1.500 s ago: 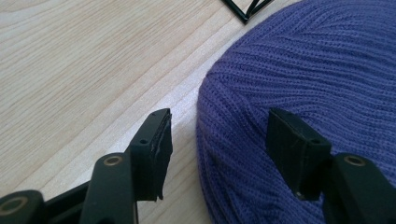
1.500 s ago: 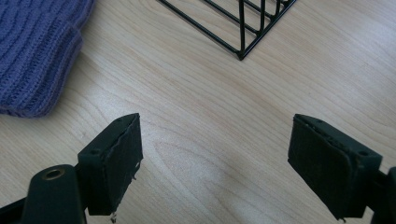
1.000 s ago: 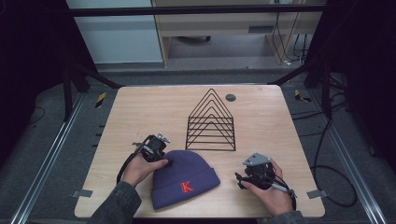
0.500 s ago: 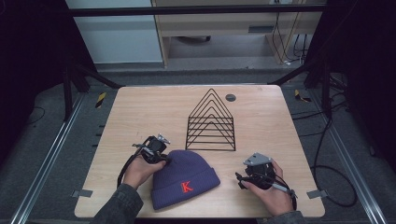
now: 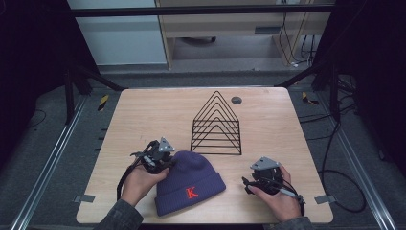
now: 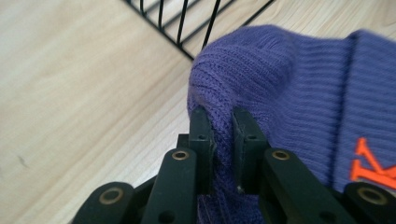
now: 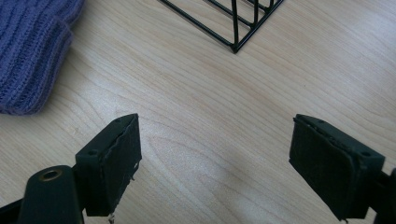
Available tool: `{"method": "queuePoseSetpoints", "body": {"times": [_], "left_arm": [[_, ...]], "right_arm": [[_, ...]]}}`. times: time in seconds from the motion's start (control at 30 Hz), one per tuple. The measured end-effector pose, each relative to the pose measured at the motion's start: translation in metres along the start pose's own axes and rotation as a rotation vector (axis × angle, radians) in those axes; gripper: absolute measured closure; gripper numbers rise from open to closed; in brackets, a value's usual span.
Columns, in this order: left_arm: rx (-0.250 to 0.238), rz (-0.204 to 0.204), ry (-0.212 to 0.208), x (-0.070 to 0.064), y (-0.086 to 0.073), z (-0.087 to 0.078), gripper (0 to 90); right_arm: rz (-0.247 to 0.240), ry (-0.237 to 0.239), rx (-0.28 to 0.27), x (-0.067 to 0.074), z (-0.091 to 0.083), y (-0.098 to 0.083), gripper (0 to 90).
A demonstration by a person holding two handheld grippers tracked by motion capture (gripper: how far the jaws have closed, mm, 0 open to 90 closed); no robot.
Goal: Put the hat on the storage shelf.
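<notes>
A purple knit beanie [image 5: 194,179] with an orange K lies at the table's front middle. My left gripper [image 5: 170,160] is at the beanie's left top edge. In the left gripper view its jaws have just closed, and the left gripper [image 6: 223,122] is shut on a raised fold of the beanie [image 6: 299,79]. My right gripper [image 5: 247,184] rests to the right of the beanie, apart from it. In its own view the right gripper [image 7: 215,154] stands wide open over bare wood, with the beanie's cuff [image 7: 32,51] off to the upper left.
A black wire rack [image 5: 216,125] of nested triangles stands just behind the beanie, near the left gripper [image 6: 187,23] and ahead of the right one [image 7: 233,18]. A small dark disc [image 5: 236,100] lies behind the rack. The wooden table [image 5: 143,115] has bare room at the left and back.
My left jaws have closed on the beanie's edge, and the hand has risen a little, pulling the knit up. The right hand has stayed put.
</notes>
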State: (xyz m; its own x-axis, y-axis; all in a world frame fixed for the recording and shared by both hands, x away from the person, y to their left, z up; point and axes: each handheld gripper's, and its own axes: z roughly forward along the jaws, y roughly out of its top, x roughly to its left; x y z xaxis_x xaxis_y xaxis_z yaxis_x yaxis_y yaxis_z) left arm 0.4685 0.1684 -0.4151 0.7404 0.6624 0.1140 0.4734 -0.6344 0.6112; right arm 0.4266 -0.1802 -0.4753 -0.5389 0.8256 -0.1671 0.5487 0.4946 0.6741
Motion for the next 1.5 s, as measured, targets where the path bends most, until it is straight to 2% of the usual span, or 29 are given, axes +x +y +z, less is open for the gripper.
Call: {"method": "queuePoseSetpoints", "body": {"times": [0.23, 0.53, 0.7, 0.97, 1.2, 1.37, 1.5], "left_arm": [[-0.058, 0.067, 0.025, -0.015, 0.010, -0.019, 79.9], [-0.091, 0.120, 0.020, -0.025, 0.020, -0.036, 79.9], [-0.121, 0.133, 0.007, -0.029, 0.027, -0.047, 80.1], [-0.154, 0.185, 0.015, -0.038, 0.039, -0.067, 80.1], [-0.173, 0.219, 0.039, -0.035, 0.049, -0.087, 80.2], [-0.186, 0.224, 0.054, -0.026, 0.055, -0.102, 80.2], [-0.201, 0.225, 0.071, -0.017, 0.061, -0.117, 80.2]], "right_arm": [[0.001, -0.002, -0.003, -0.001, -0.001, -0.001, 16.9], [0.008, -0.002, -0.001, -0.001, -0.001, -0.001, 16.7], [0.010, -0.001, -0.002, -0.001, -0.002, -0.001, 16.6], [0.012, -0.003, -0.006, -0.002, -0.002, -0.002, 16.4], [0.016, -0.004, -0.013, -0.003, -0.004, -0.002, 16.5], [0.028, 0.003, -0.024, -0.003, -0.006, -0.001, 16.4], [0.044, 0.008, -0.053, -0.004, -0.009, 0.000, 16.4]]}}
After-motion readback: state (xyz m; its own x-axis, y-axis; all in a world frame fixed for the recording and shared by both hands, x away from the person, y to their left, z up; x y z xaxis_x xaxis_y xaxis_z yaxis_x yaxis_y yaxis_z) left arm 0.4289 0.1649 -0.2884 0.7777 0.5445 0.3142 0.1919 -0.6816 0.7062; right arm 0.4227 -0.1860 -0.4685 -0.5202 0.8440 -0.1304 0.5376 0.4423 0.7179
